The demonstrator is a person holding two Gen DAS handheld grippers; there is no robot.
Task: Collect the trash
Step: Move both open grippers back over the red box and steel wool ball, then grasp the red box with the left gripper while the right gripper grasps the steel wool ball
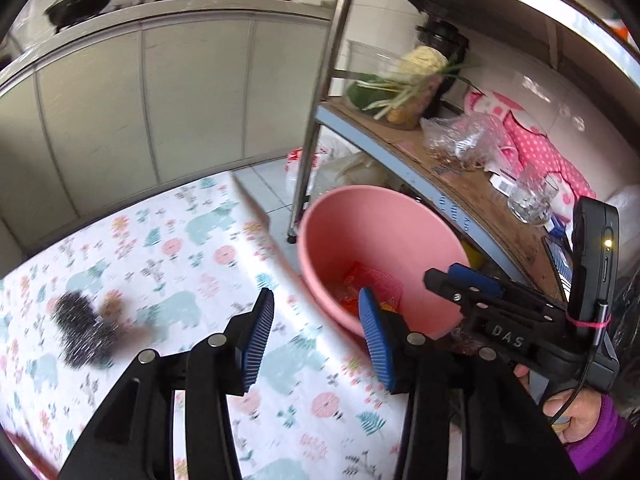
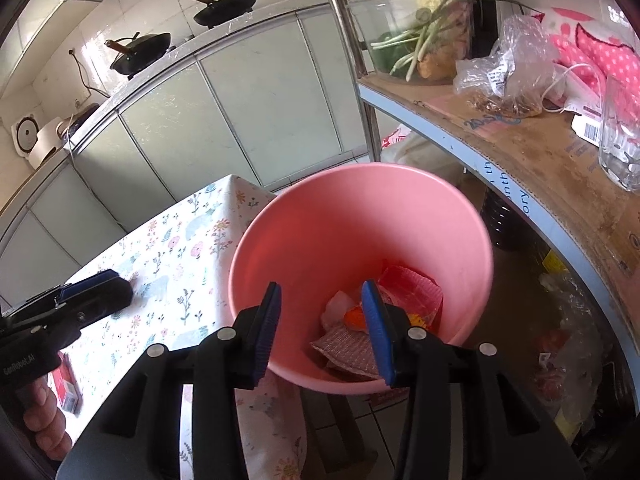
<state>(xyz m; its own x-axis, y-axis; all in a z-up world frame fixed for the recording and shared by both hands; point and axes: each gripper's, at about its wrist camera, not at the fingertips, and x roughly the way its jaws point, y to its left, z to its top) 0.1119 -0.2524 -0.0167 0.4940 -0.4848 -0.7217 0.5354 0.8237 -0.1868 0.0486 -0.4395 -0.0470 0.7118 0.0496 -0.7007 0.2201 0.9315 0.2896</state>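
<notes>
A pink bin (image 1: 384, 240) stands just off the right edge of the table covered with a floral cloth (image 1: 168, 248). Inside it lie a red wrapper (image 2: 412, 288), a pinkish mesh cloth (image 2: 348, 348) and other scraps. My right gripper (image 2: 323, 334) hangs open over the bin's near rim (image 2: 280, 364) with nothing between its blue pads. My left gripper (image 1: 318, 336) is open and empty above the cloth, left of the bin. A dark, blurred scourer-like lump (image 1: 84, 332) lies on the cloth to its left, with a small brown bit (image 1: 112, 304) beside it.
A metal shelf rack (image 1: 460, 184) lined with cardboard stands right of the bin, carrying a glass (image 2: 620, 148), a plastic bag (image 2: 508, 76) and vegetables (image 2: 432, 40). A red box (image 2: 66, 388) lies at the table's near edge. Kitchen cabinets (image 1: 140, 112) with pans are behind.
</notes>
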